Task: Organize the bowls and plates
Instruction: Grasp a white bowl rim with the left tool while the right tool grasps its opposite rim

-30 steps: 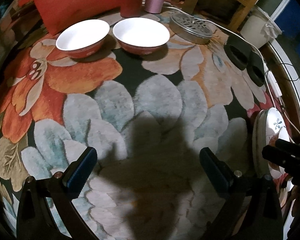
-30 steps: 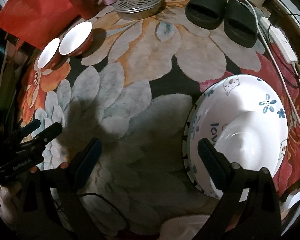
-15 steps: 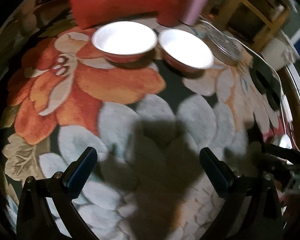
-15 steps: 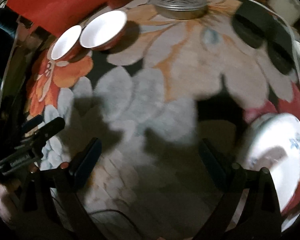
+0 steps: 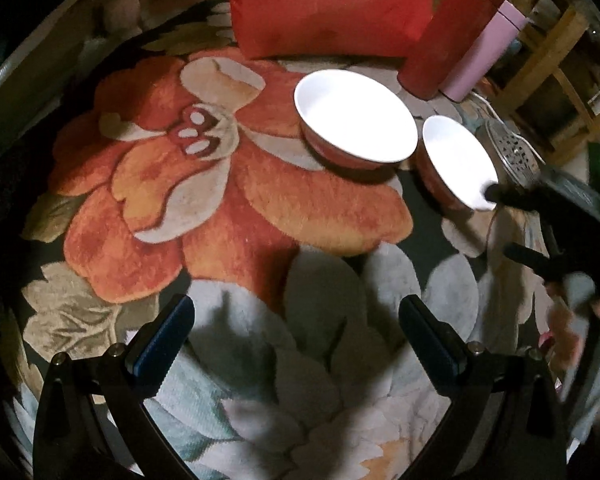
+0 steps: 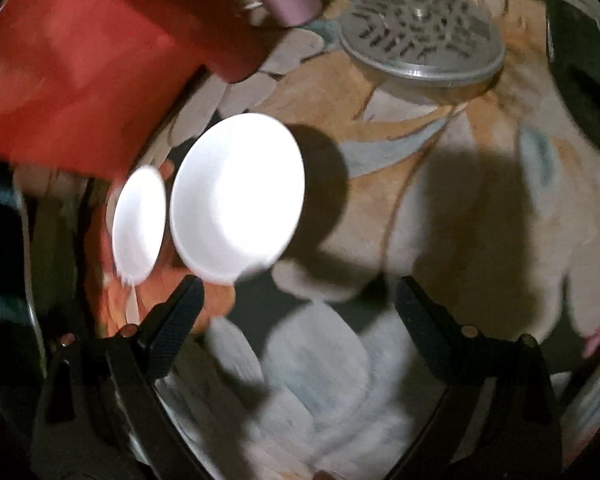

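Two round bowls, white inside and red outside, sit side by side on a floral rug [image 5: 228, 200] patterned with orange and grey petals. In the left wrist view the larger-looking left bowl [image 5: 354, 118] lies on the orange flower, and the right bowl [image 5: 458, 162] sits just beside it, a narrow gap between their rims. Behind them a red cushion [image 5: 332, 4] stands upright, with a tall red box [image 5: 448, 36] and a pale pink cylinder [image 5: 482, 56] next to it. A perforated metal lid [image 5: 512, 150] lies past the right bowl. The left gripper [image 5: 296, 340] hovers above grey petals well short of the bowls, its fingers spread wide and holding nothing. At the right edge the right gripper [image 5: 512, 224] reaches in, one dark fingertip overlapping the right bowl's rim; whether it touches cannot be told.

In the right wrist view, which is blurred, the right bowl [image 6: 236, 198] fills the left centre and the left bowl [image 6: 138, 224] shows beyond it. The right gripper [image 6: 298, 300] has its fingers wide apart and empty, the left fingertip just under the nearer bowl's rim. The metal lid [image 6: 422, 44] lies at the top, beside a black slipper [image 6: 584, 72].
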Demonstrator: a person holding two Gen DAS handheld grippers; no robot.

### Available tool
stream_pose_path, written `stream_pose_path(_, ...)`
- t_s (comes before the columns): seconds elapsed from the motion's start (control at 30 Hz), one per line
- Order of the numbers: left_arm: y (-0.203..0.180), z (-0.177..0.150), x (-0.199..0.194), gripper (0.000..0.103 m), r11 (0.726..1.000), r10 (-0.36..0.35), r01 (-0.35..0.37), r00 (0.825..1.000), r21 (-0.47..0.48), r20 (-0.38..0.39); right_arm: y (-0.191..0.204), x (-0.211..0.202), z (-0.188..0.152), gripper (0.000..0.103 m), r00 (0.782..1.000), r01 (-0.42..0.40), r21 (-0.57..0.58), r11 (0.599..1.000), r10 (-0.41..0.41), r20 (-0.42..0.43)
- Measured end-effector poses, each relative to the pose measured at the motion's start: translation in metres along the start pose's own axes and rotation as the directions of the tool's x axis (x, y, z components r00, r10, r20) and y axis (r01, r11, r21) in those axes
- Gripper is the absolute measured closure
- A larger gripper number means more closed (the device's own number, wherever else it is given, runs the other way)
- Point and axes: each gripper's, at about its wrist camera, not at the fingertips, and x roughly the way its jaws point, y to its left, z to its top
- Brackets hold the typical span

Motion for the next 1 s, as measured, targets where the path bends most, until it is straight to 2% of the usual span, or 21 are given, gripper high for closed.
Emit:
stream_pose_path(0.13,-0.005,-0.007,0.002,0.001,1.0,-0.006,0.006,1.0,0.023,-0.01,-0.001,0.025,0.006,0.034,0.999,-0.01,0.1,0.995,0.015,-0.052)
stream_pose_path(0.17,-0.006,-0.008,0.003,0.001,1.0,-0.008,0.009,1.0,0.028,-0.012,0.001,0.023,0.006,0.044,1.0,-0.007,0.093,0.996,0.009,-0.028)
stream_pose_path(0.23,-0.008,-0.011,0.003,0.001,0.999,-0.008,0.008,1.0,0.041,-0.015,0.008,0.026,0.007,0.083,0.998,-0.03,0.054,0.998,0.033,-0.062)
stream_pose_path(0.27,-0.008,-0.011,0.003,0.001,0.999,-0.008,0.008,1.0,0.046,-0.015,0.009,0.024,0.005,0.086,0.998,-0.018,0.041,0.999,0.021,-0.064)
stream_pose_path(0.37,-0.005,-0.012,0.001,0.001,0.999,-0.011,0.012,1.0,0.051,-0.014,0.011,0.018,-0.005,0.087,0.997,-0.043,-0.002,0.999,0.043,-0.058)
stream_pose_path(0.5,-0.002,-0.012,0.001,0.001,0.998,-0.027,0.028,1.0,0.054,-0.012,0.003,0.013,-0.029,0.087,0.983,-0.113,-0.013,0.994,0.11,-0.149)
stream_pose_path(0.6,-0.002,-0.013,0.004,0.001,0.998,-0.044,0.045,0.999,0.052,-0.025,0.004,0.012,-0.052,0.088,0.961,-0.164,-0.089,0.982,0.139,-0.237)
stream_pose_path(0.7,-0.006,-0.015,0.008,0.001,0.996,-0.076,0.078,0.996,0.052,-0.04,0.008,0.012,-0.069,0.088,0.925,-0.233,-0.123,0.965,0.181,-0.333)
stream_pose_path(0.77,-0.01,-0.017,0.012,0.002,0.994,-0.089,0.092,0.995,0.059,-0.049,0.014,0.015,-0.087,0.088,0.901,-0.255,-0.18,0.95,0.166,-0.401)
stream_pose_path(0.83,-0.016,-0.022,0.019,0.007,0.992,-0.094,0.1,0.993,0.081,-0.074,0.02,0.014,-0.103,0.088,0.902,-0.246,-0.258,0.934,0.123,-0.414)
stream_pose_path(0.87,-0.018,-0.024,0.023,0.017,0.991,-0.09,0.098,0.992,0.092,-0.091,0.023,0.013,-0.107,0.088,0.906,-0.242,-0.279,0.929,0.114,-0.408)
stream_pose_path(0.93,-0.025,-0.031,0.034,0.022,0.989,-0.083,0.1,0.986,0.111,-0.143,0.028,0.01,-0.109,0.086,0.914,-0.231,-0.308,0.923,0.097,-0.394)
stream_pose_path(0.97,-0.026,-0.034,0.036,0.031,0.988,-0.085,0.103,0.985,0.114,-0.153,0.031,0.009,-0.109,0.085,0.92,-0.222,-0.317,0.922,0.09,-0.382)
stream_pose_path(1.0,-0.03,-0.038,0.037,0.035,0.986,-0.082,0.104,0.984,0.133,-0.159,0.035,0.008,-0.11,0.085,0.928,-0.207,-0.332,0.92,0.078,-0.363)
